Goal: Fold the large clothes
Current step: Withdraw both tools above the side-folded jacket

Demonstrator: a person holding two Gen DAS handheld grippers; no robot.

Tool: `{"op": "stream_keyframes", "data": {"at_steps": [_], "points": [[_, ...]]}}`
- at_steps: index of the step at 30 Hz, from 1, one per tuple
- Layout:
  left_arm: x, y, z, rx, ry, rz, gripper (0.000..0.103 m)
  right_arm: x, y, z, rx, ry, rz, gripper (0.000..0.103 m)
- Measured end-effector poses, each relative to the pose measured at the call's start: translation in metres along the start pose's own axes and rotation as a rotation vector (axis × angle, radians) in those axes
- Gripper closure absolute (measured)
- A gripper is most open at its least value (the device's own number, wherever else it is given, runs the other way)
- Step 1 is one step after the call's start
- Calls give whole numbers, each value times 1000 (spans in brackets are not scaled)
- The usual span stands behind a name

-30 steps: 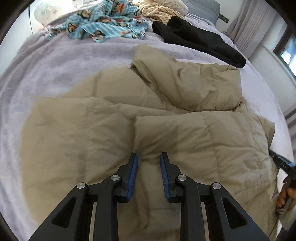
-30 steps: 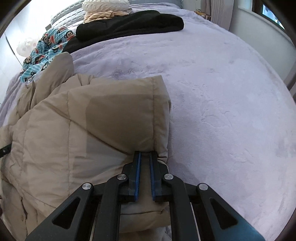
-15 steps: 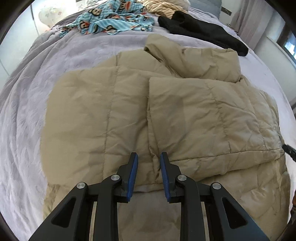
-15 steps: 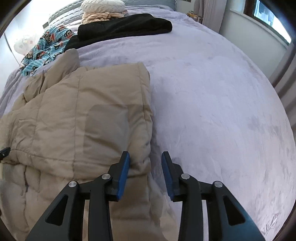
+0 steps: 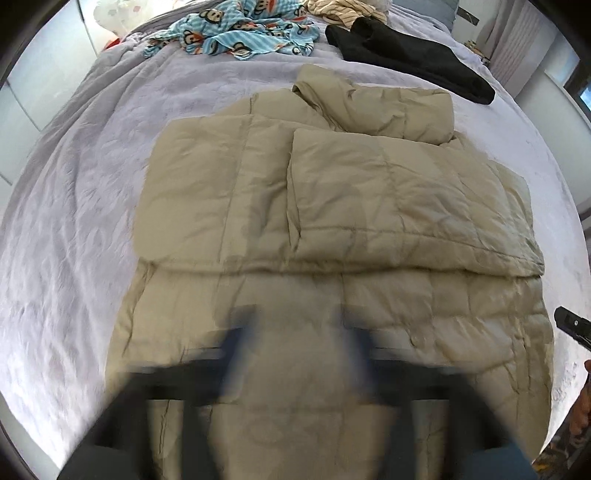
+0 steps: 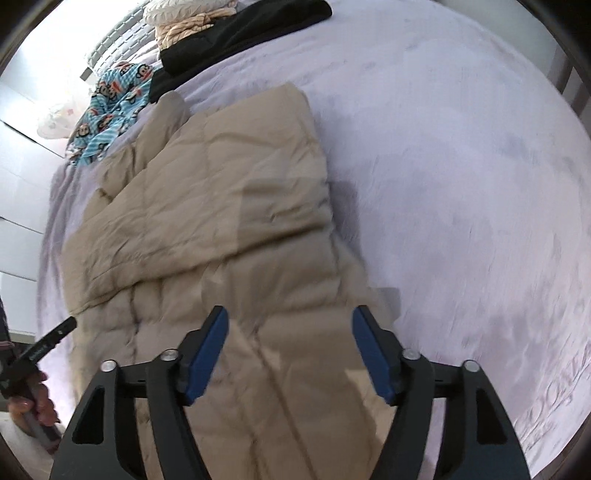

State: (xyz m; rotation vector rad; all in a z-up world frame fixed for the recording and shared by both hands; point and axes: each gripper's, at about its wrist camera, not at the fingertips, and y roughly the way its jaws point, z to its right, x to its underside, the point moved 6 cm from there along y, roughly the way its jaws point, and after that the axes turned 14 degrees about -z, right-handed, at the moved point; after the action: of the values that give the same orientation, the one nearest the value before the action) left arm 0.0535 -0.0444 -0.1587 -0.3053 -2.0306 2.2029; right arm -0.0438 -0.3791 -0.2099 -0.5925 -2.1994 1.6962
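Two grippers hang above a tan quilted puffer jacket that lies flat on the lavender plush bedspread, its upper part folded down over the lower part. The left gripper is blurred in its own view; its jaws have just been opening and stand spread wide, with nothing between them but the jacket's lower panel beneath. The right gripper shows sharply, its jaws also just opened and standing apart over the jacket's right edge, pressing on nothing. At the far end of the bed lie a blue monkey-print cloth, a black garment and a cream striped cloth, all well apart from the jacket. A hand holding the left gripper shows at the lower left of the right wrist view.
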Motion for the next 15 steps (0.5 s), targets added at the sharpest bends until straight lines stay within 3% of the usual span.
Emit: {"op": "stream_keyframes", "data": {"at_steps": [2, 13, 15], "points": [[11, -15, 1, -10, -19, 46, 0, 7, -3, -1, -24, 5, -10, 23], [63, -39, 7, -24, -78, 13, 0, 33, -13, -18, -83, -47, -73, 17], [71, -40, 9, -25, -81, 2, 0, 38, -14, -21, -88, -53, -79, 12]]}}
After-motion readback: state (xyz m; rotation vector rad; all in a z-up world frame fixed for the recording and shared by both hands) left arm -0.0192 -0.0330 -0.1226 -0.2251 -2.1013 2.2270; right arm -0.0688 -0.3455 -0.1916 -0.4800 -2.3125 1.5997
